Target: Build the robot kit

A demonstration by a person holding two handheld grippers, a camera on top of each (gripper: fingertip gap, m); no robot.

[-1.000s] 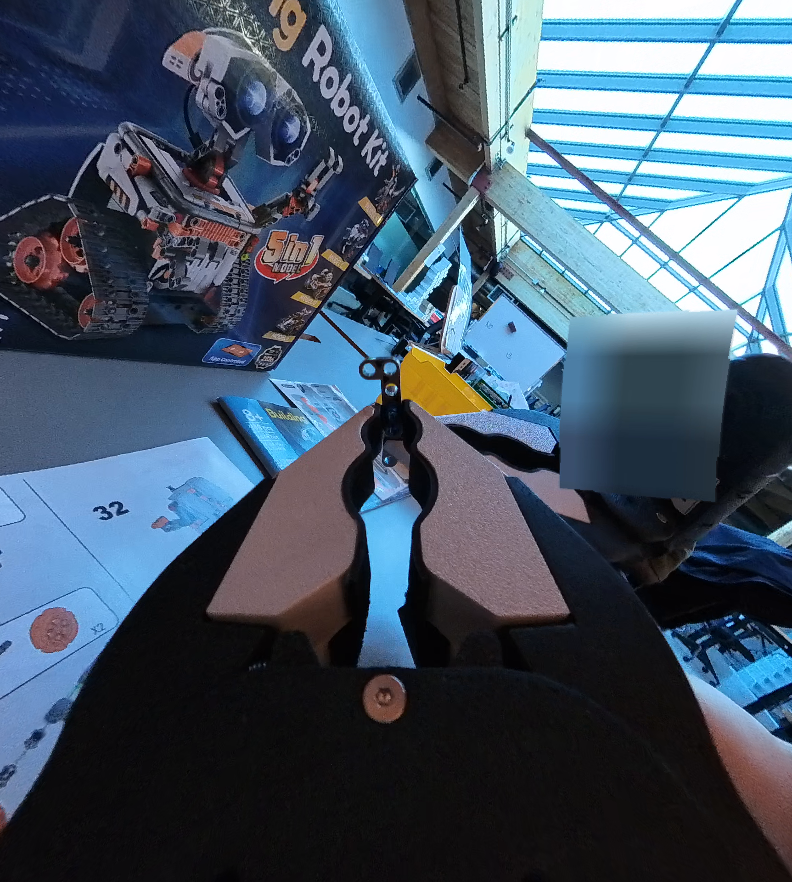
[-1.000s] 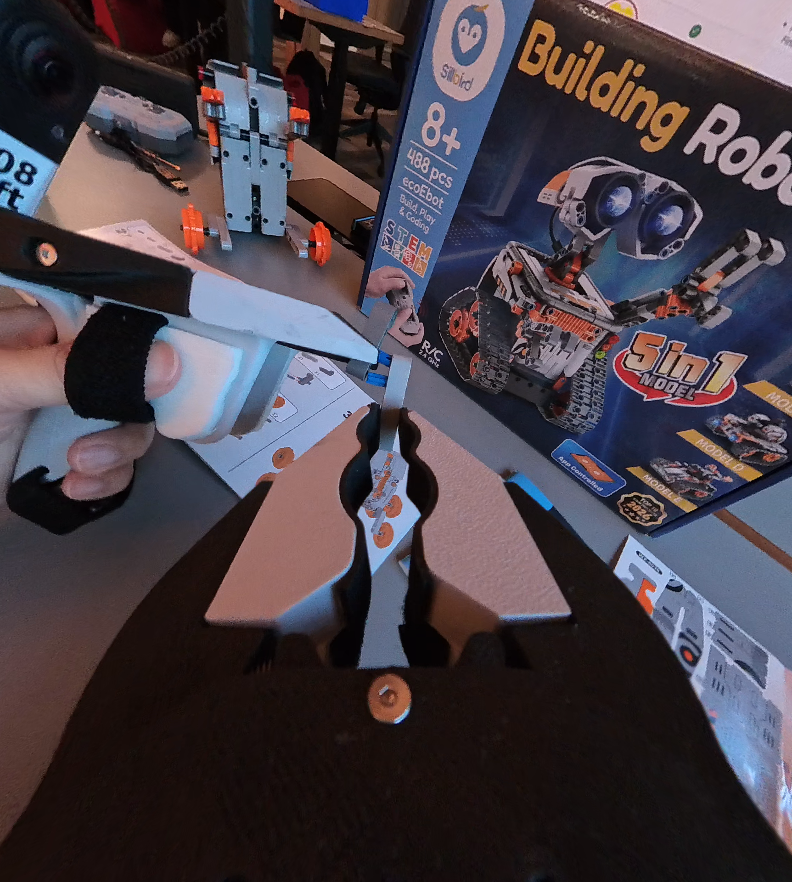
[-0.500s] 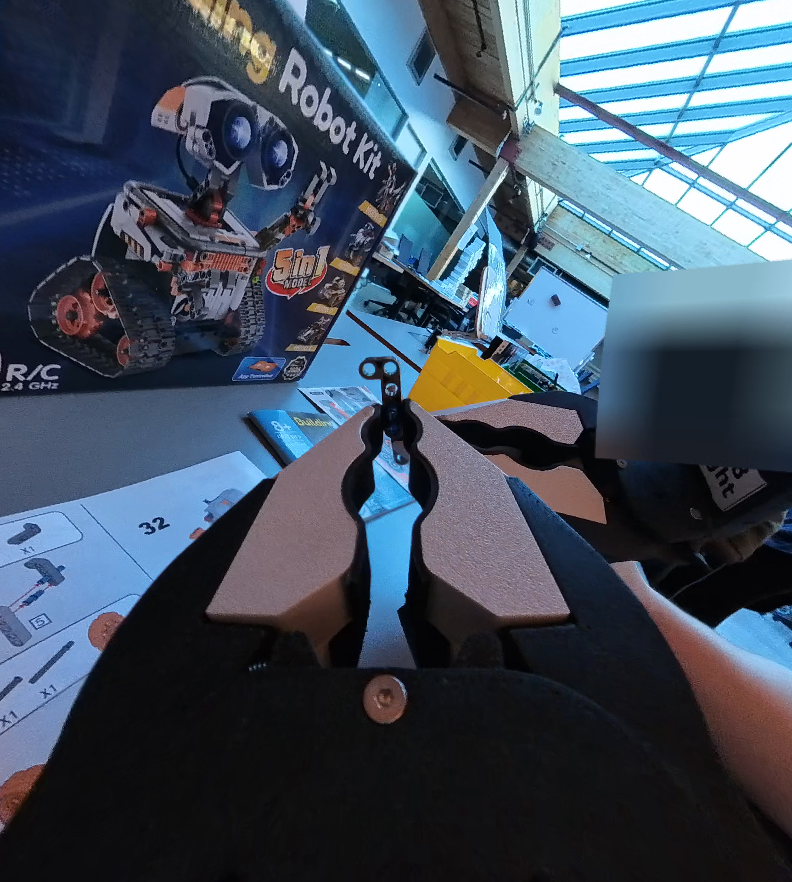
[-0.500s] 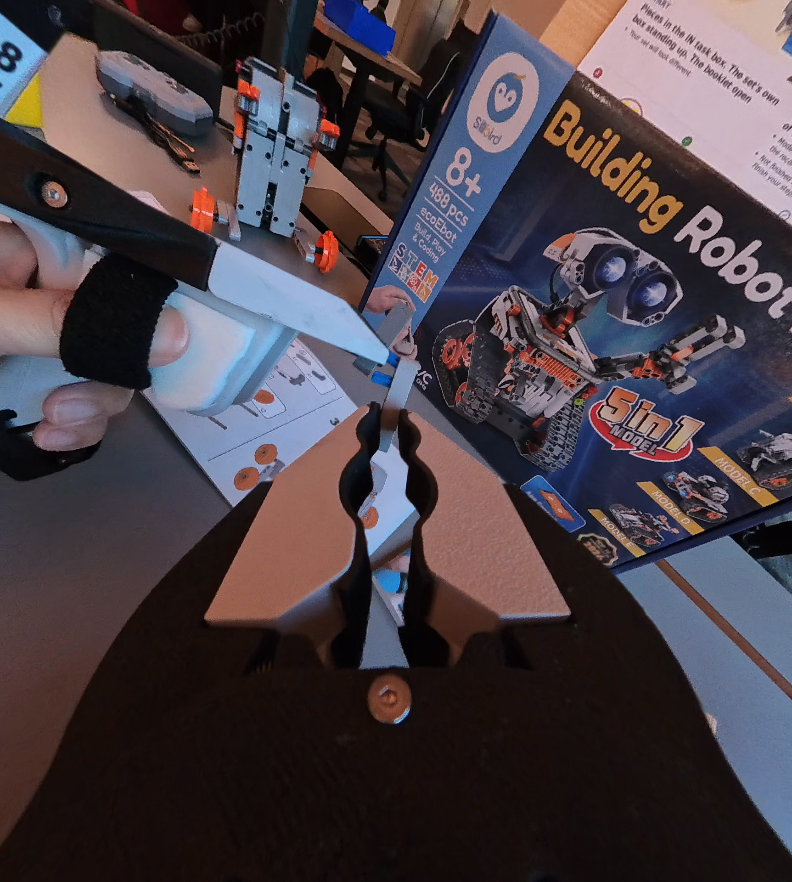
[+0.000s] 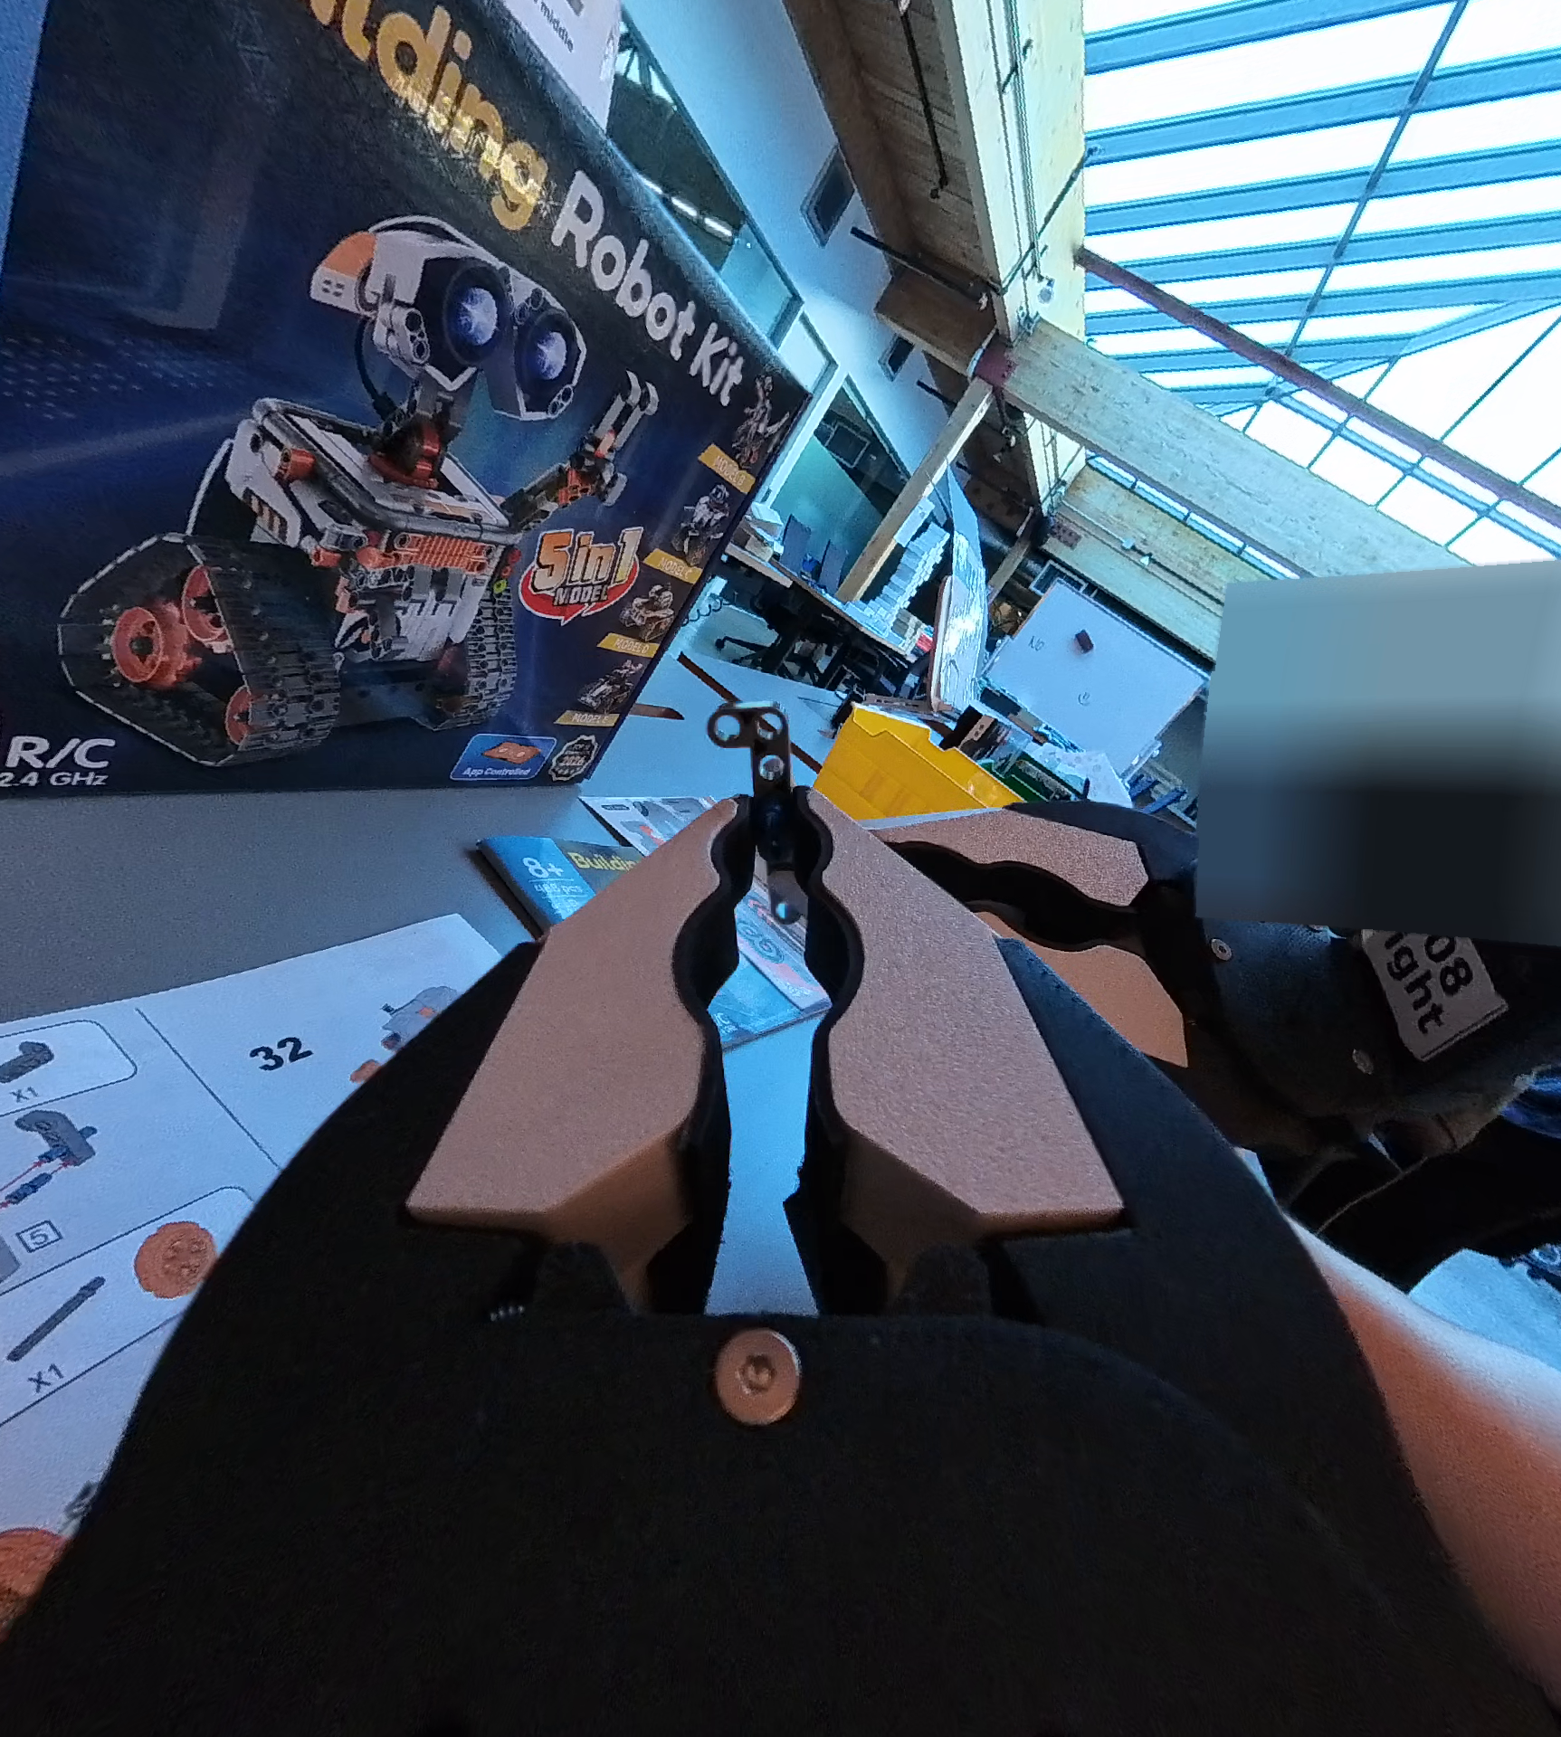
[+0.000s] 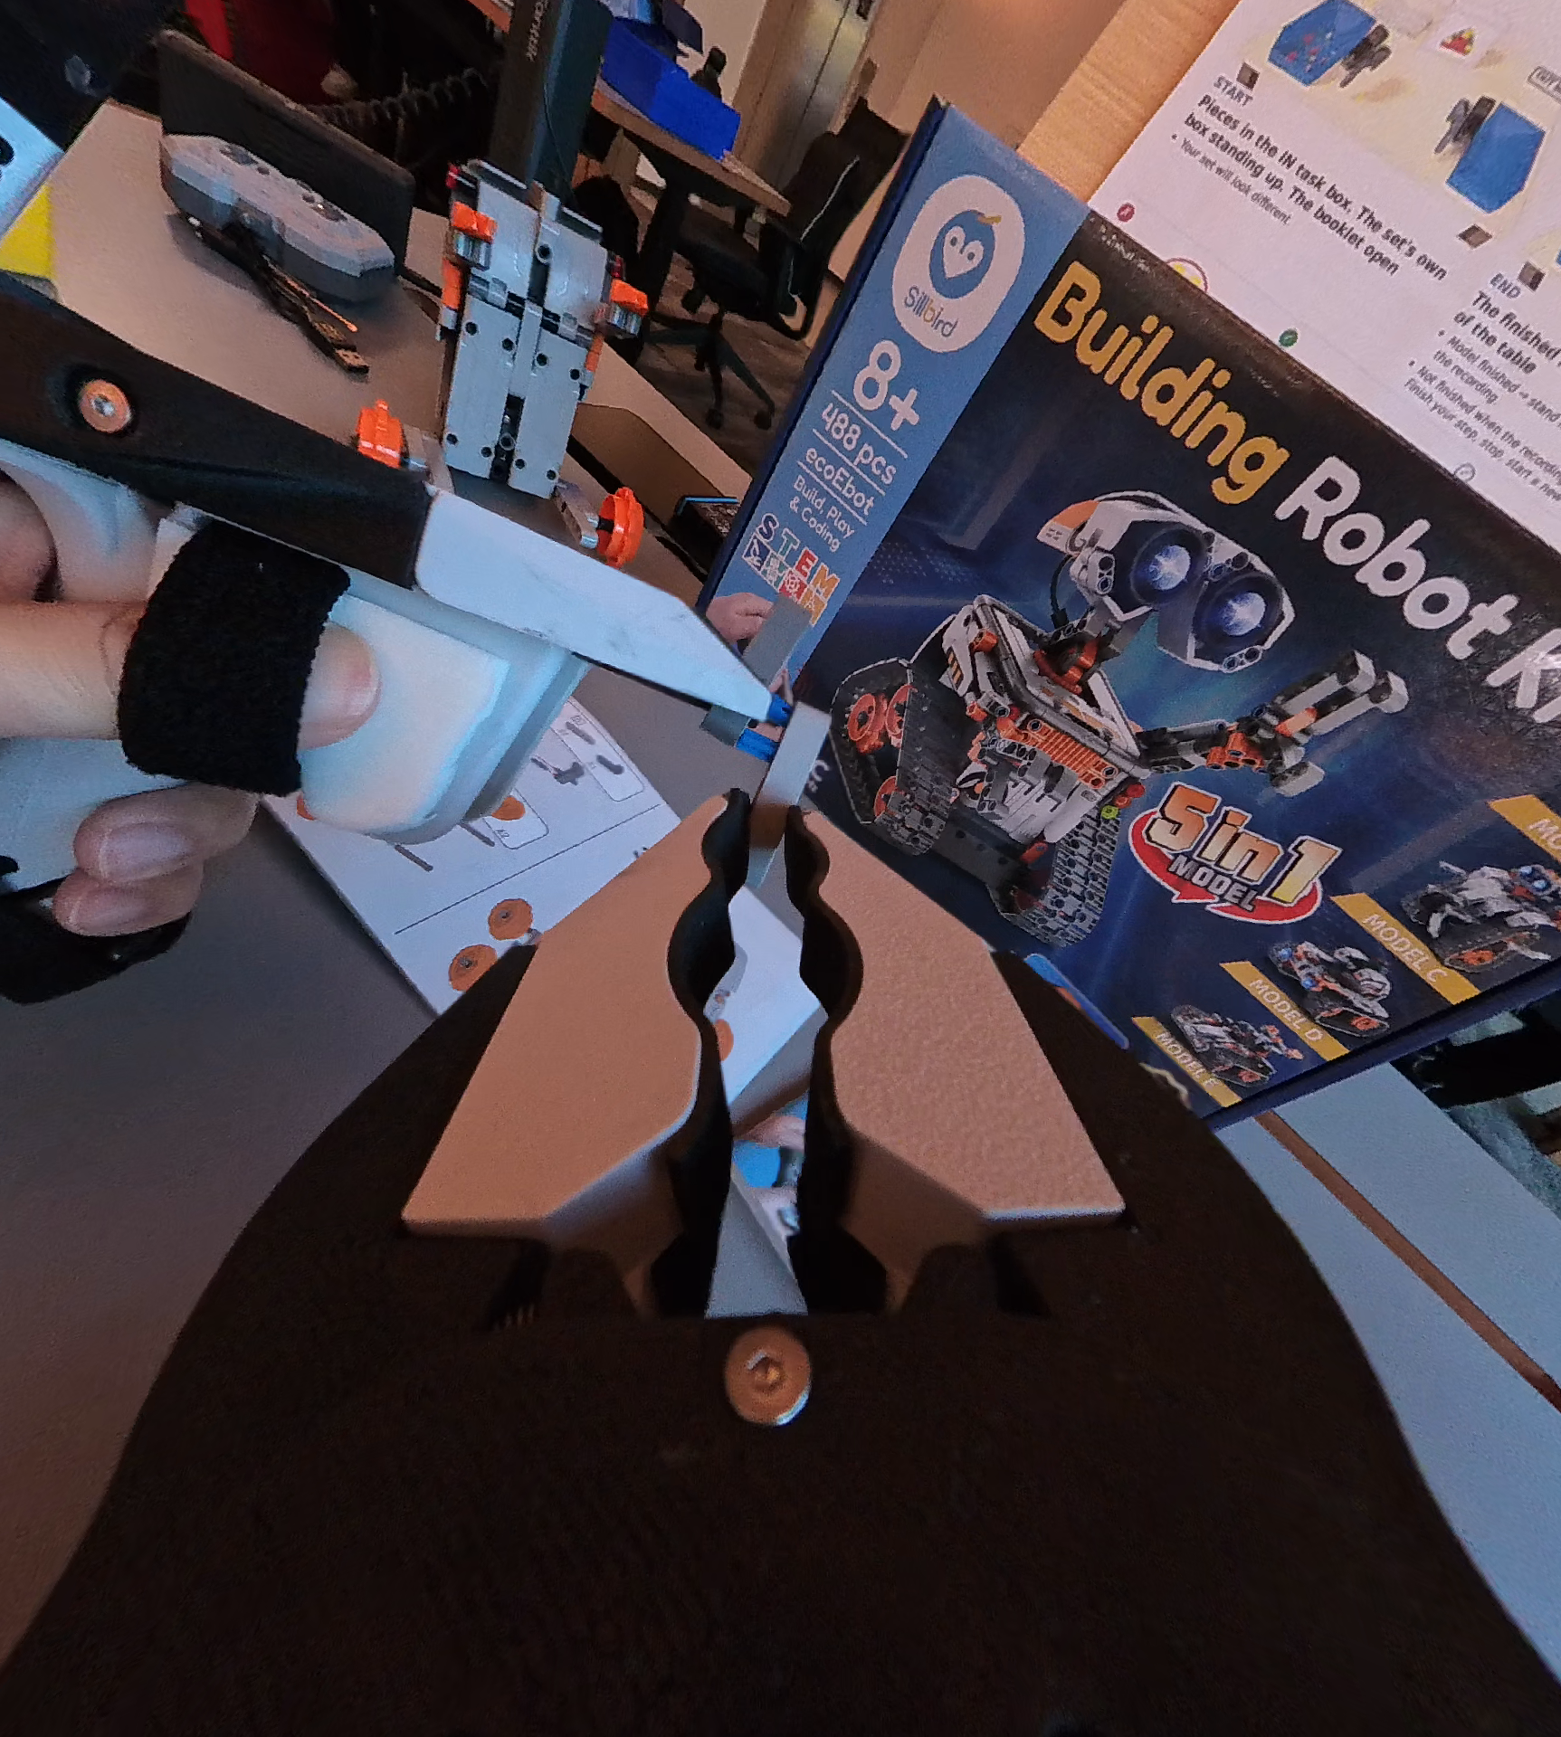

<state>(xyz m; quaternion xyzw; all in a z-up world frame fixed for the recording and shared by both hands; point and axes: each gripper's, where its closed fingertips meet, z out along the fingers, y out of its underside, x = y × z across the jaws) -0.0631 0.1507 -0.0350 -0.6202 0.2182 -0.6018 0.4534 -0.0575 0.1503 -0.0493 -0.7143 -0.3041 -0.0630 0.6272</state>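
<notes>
My left gripper (image 5: 772, 827) pinches a small gray piece (image 5: 762, 752), and my right gripper (image 6: 762, 827) pinches a gray bar (image 6: 790, 752) beside it.

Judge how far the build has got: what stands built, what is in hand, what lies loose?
Built: a grey-and-orange model stands on the table. In hand: the left gripper is shut on a grey piece, the right gripper on a grey beam, tips close together. Loose: orange wheels lie beside the model.
</notes>
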